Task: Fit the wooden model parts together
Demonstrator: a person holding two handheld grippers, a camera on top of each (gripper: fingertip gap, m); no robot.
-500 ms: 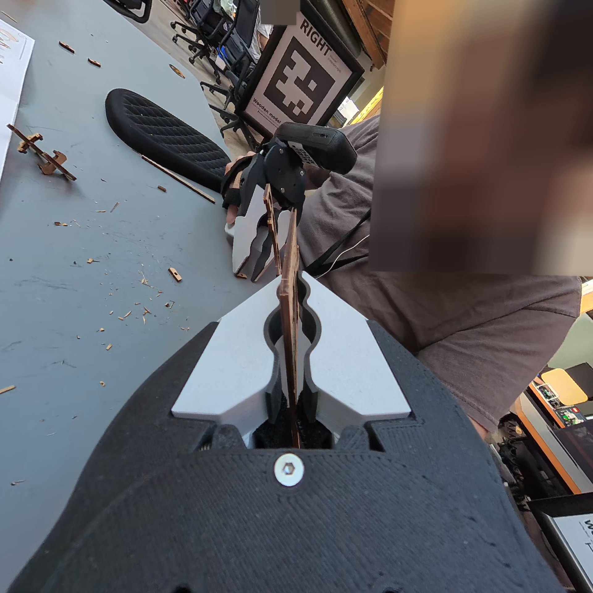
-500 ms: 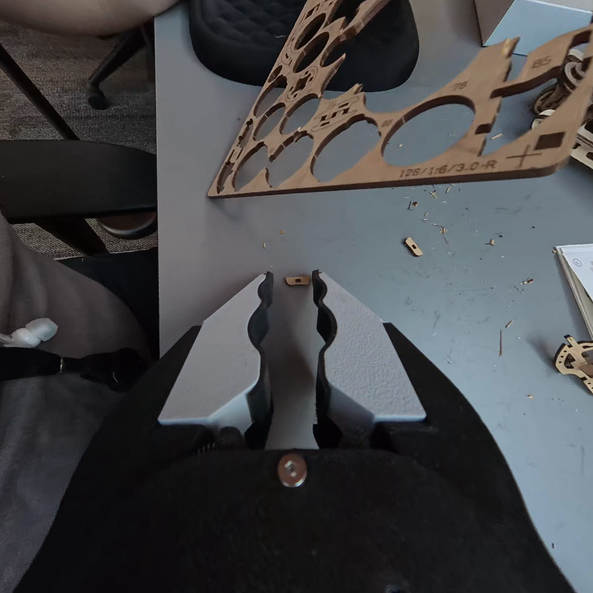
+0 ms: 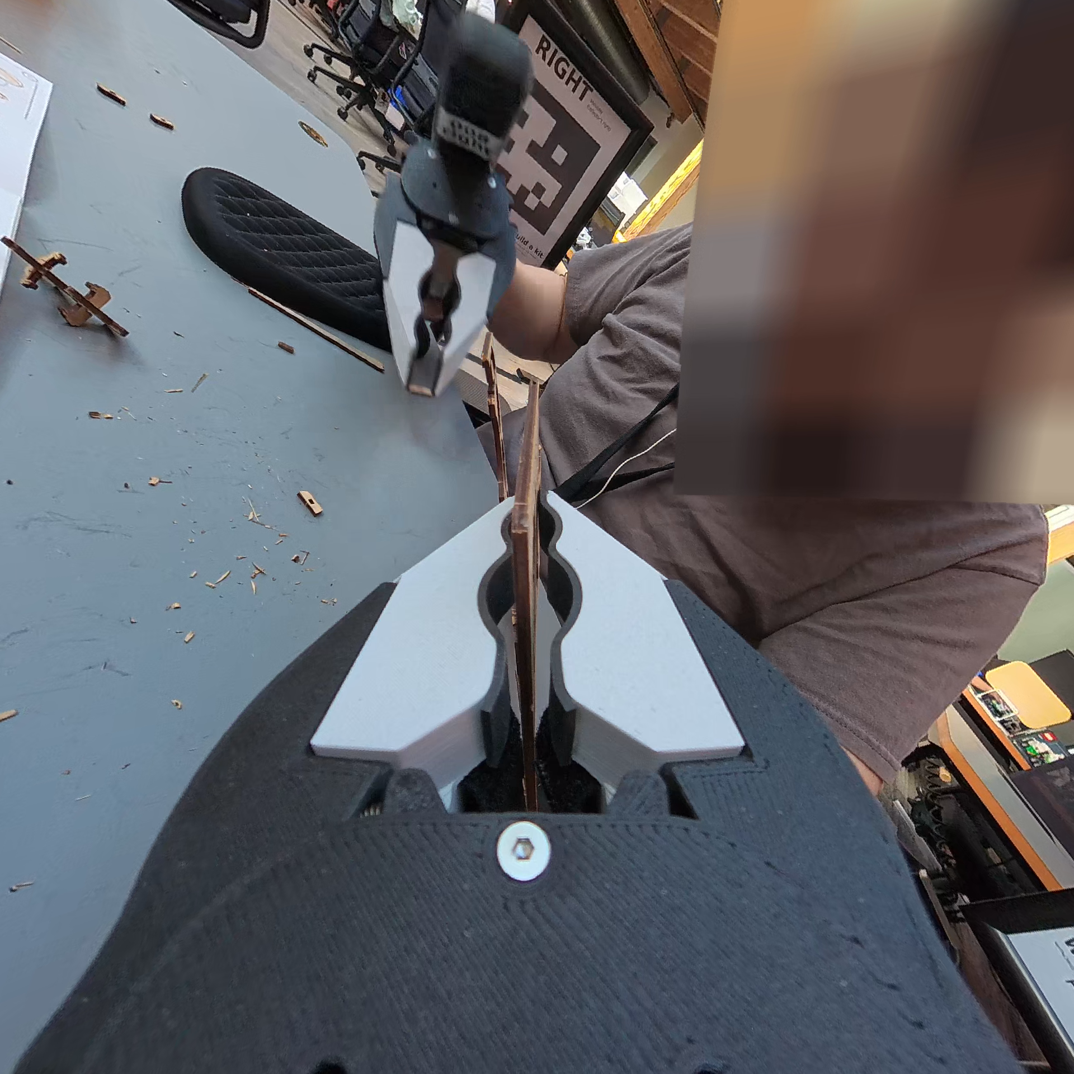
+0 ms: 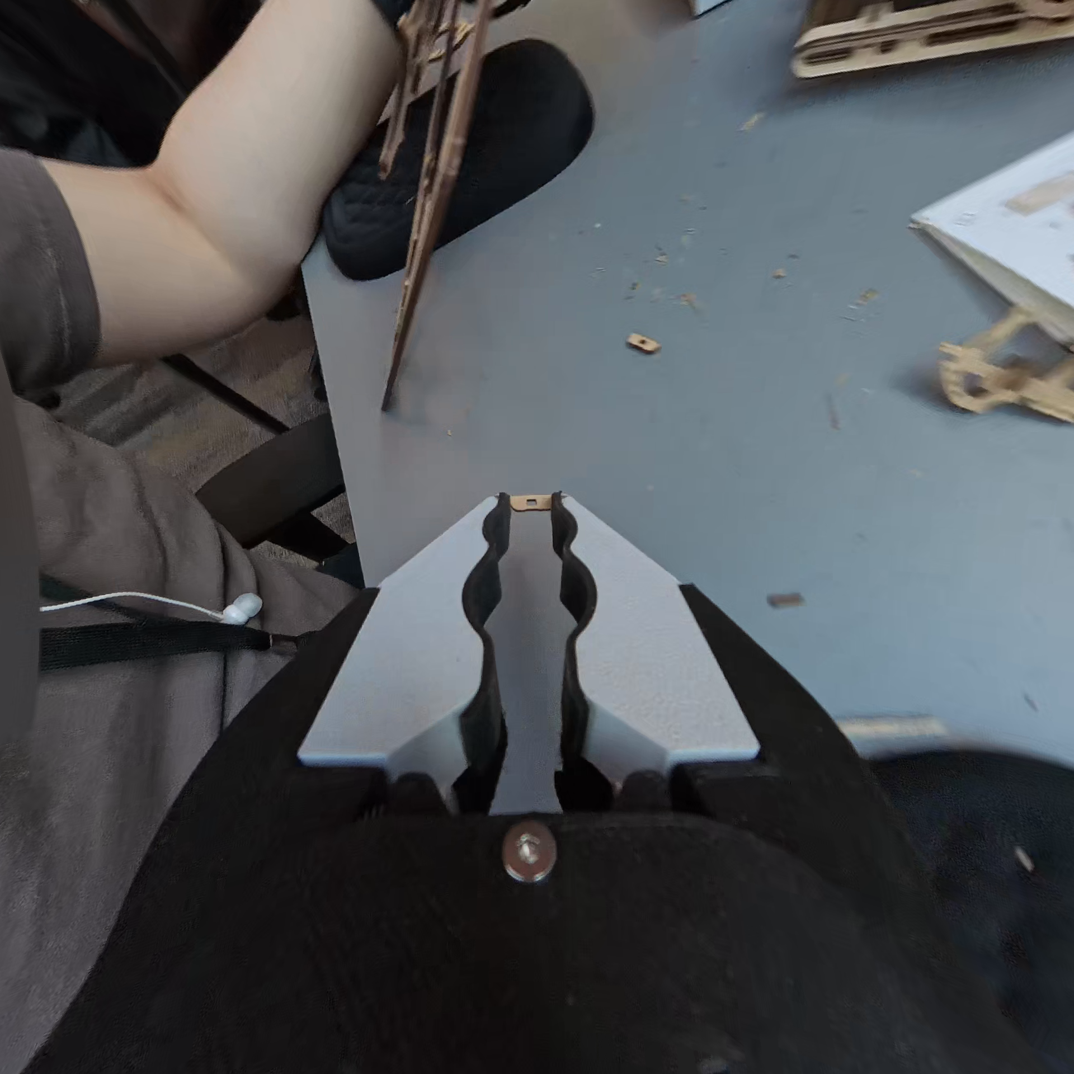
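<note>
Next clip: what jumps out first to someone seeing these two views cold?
In the left wrist view, the left gripper is clamped on a thin wooden sheet held edge-on, running up the middle of the picture. Beyond it the right gripper points down over the grey table, pinching a tiny wooden piece at its fingertips. Wood chips litter the table, and a black padded rest lies at its edge.

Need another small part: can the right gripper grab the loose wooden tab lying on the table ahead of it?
Probably not yet: the table up to the loose tab looks clear, but the right gripper is shut on a small wooden piece at its tips.
</note>
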